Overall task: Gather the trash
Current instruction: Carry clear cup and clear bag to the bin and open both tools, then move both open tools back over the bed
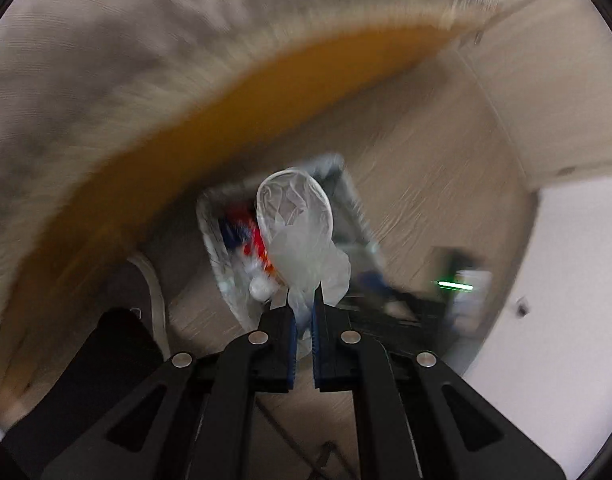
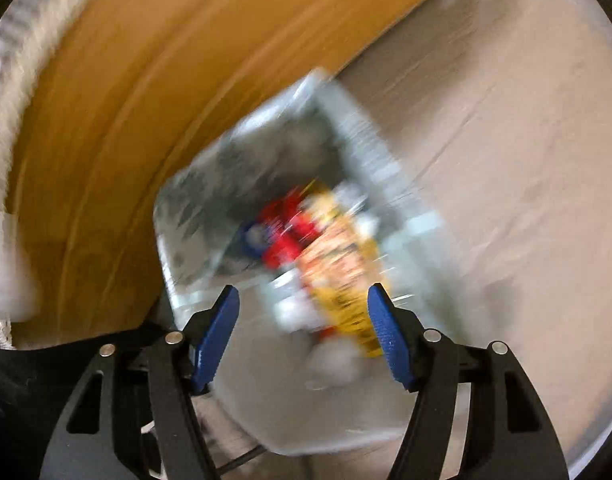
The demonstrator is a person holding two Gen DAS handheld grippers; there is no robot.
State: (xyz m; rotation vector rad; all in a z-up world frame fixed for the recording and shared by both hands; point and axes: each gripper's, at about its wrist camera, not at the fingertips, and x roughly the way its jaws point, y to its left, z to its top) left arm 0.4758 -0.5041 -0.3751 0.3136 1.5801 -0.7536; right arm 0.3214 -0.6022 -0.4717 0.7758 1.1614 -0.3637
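Observation:
My left gripper (image 1: 304, 300) is shut on a crumpled, translucent plastic glove (image 1: 298, 232), which hangs over a bin (image 1: 210, 232) lined with a clear bag. Red and blue packaging (image 1: 246, 236) lies inside the bin. In the right wrist view my right gripper (image 2: 302, 320) stands open above the same bin (image 2: 358, 120). A blurred yellow-orange wrapper (image 2: 338, 264) shows between its blue fingers, close to the right pad (image 2: 386, 332); I cannot tell if it touches. Red and blue trash (image 2: 282, 232) lies beneath.
An orange-brown wooden board (image 1: 266, 92) topped by a fuzzy grey blanket (image 1: 106, 60) runs along the bin's left. Pale wood floor (image 1: 426, 152) surrounds the bin. A shoe (image 1: 146, 280) sits at lower left, and dark gear with a green light (image 1: 454, 286) lies by the white wall (image 1: 566, 260).

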